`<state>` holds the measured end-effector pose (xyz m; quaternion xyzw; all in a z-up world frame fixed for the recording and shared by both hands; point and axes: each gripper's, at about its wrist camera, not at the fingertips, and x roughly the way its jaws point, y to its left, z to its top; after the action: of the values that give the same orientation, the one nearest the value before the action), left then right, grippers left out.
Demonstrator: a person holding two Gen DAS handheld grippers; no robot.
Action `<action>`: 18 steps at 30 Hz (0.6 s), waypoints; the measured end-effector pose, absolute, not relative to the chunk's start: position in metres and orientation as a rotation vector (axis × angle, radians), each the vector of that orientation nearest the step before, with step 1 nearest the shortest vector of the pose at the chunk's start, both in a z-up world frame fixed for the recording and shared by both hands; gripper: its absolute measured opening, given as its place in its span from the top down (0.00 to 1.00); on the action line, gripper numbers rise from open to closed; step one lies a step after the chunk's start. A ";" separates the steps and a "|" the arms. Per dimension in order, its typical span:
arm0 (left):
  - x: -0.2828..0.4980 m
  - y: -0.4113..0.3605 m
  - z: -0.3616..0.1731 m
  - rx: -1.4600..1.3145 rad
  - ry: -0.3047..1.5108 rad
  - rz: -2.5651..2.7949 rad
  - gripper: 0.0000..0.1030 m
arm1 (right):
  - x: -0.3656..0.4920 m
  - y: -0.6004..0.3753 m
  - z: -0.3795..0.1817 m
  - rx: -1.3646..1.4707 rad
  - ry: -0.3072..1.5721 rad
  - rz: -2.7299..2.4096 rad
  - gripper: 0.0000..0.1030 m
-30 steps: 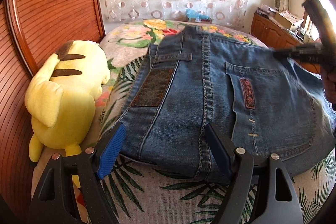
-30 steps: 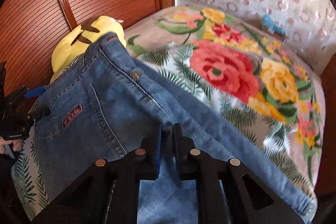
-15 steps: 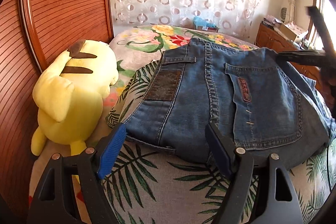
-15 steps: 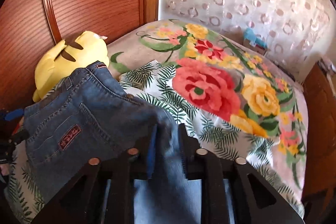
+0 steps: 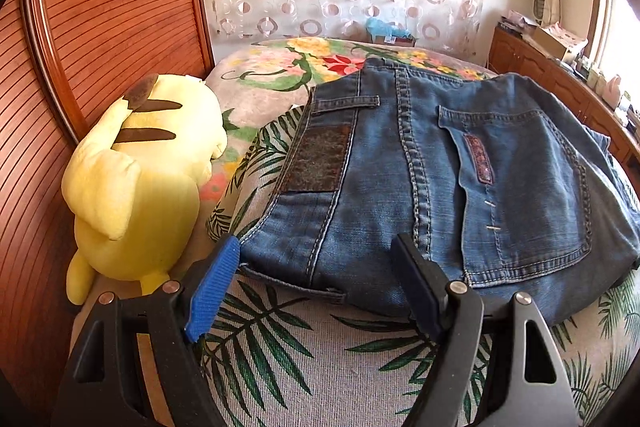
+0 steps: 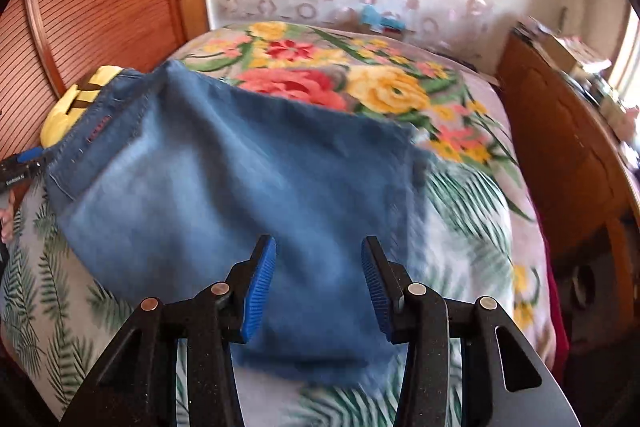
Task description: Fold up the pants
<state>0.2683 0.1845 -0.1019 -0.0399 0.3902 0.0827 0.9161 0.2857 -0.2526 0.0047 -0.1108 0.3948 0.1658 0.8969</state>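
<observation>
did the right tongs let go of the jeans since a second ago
Yes. The right tongs now gape open above the jeans, which lie flat on the floral bedspread.

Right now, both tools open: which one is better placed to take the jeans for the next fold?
Probably right. The right tool hangs open directly over the jeans, denim showing between its fingers. The left tool is open too, but sits back at the waistband edge, mostly over bare bedspread.
</observation>
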 end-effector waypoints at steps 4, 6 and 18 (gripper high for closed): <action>0.269 0.184 -0.103 -0.073 0.812 0.172 0.23 | 0.272 -0.276 -0.011 -0.152 0.847 0.269 0.55; 0.270 0.184 -0.103 -0.066 0.815 0.173 0.23 | 0.272 -0.280 -0.019 -0.106 0.863 0.247 0.55; 0.267 0.196 -0.108 -0.122 0.840 0.184 0.23 | 0.266 -0.292 -0.037 -0.027 0.892 0.161 0.45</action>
<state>0.2667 0.1960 -0.1080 -0.0593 0.4067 0.0891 0.9073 0.2659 -0.2919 -0.0369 -0.0130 0.4308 0.0779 0.8990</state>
